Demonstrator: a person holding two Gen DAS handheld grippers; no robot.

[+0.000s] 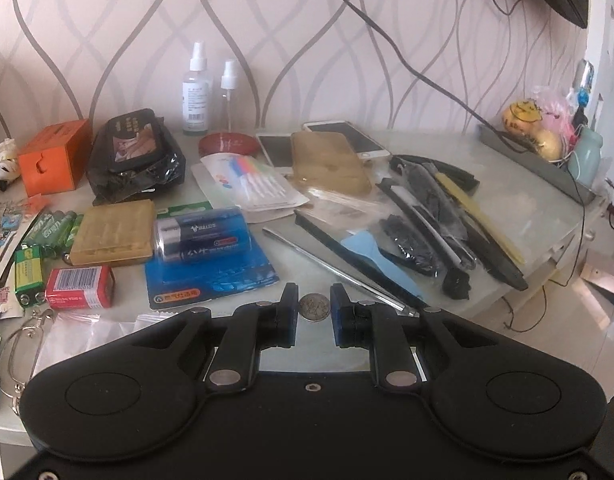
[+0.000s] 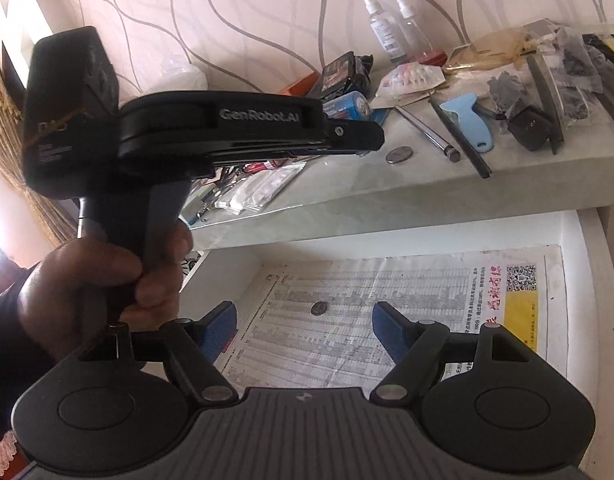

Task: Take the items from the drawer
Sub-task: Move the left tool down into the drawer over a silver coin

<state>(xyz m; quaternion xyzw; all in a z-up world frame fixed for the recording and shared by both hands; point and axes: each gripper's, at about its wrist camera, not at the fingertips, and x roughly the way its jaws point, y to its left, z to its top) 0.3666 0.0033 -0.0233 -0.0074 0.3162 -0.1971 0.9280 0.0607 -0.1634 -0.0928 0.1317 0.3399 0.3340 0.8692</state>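
left gripper spread around flat coin (round, no axis) | right gripper spread

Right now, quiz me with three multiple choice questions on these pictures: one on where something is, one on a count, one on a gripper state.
1. Where is the coin in the drawer?
A. on the newspaper liner
B. inside a plastic bag
C. on a phone

2. How many spray bottles stand by the wall?
A. one
B. two
C. four

3. How is the right gripper?
A. shut on a battery
B. shut on a pen
C. open, holding nothing

Answers:
A, it lies on the printed sheet.
B, a larger bottle and a smaller one.
C, fingers are spread above the coin.
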